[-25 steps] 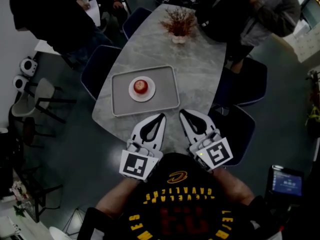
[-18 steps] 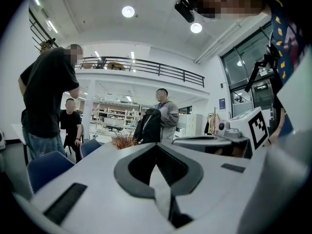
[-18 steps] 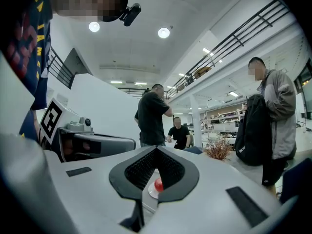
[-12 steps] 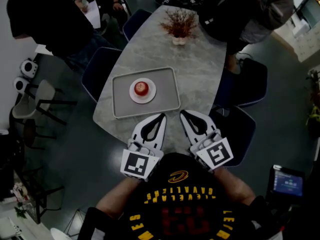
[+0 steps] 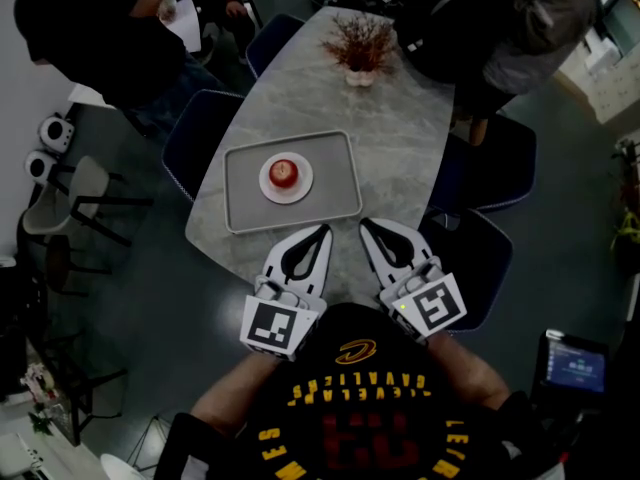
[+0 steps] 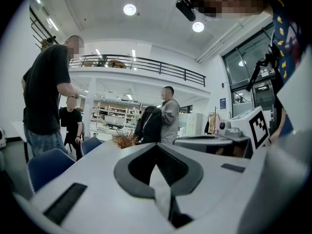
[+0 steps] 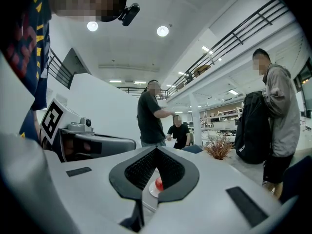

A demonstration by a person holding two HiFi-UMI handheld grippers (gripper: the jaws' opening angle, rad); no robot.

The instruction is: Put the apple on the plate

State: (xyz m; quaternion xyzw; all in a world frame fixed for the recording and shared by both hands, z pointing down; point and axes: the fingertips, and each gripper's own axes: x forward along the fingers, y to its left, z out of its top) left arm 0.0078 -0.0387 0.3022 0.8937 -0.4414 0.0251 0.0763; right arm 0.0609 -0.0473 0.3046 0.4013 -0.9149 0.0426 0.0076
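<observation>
Red round apple (image 5: 285, 173) sits on small white plate (image 5: 268, 184) in grey rectangular tray (image 5: 240, 173), so task looks done. I hold left gripper (image 5: 325, 231) & right gripper (image 5: 364, 225) clenched on nothing, near me, clear of tray.

Head view is dim and underexposed. The dark floor (image 5: 130, 268) swallows detail; only the pale table (image 5: 400, 148) and red apple (image 5: 285, 173) stand out. Gripper views are bright, lit by round ceiling lights (image 6: 129, 9) with mild glare. Strong fisheye, black corners. Near jaw surfaces are soft, the background sharper.
</observation>
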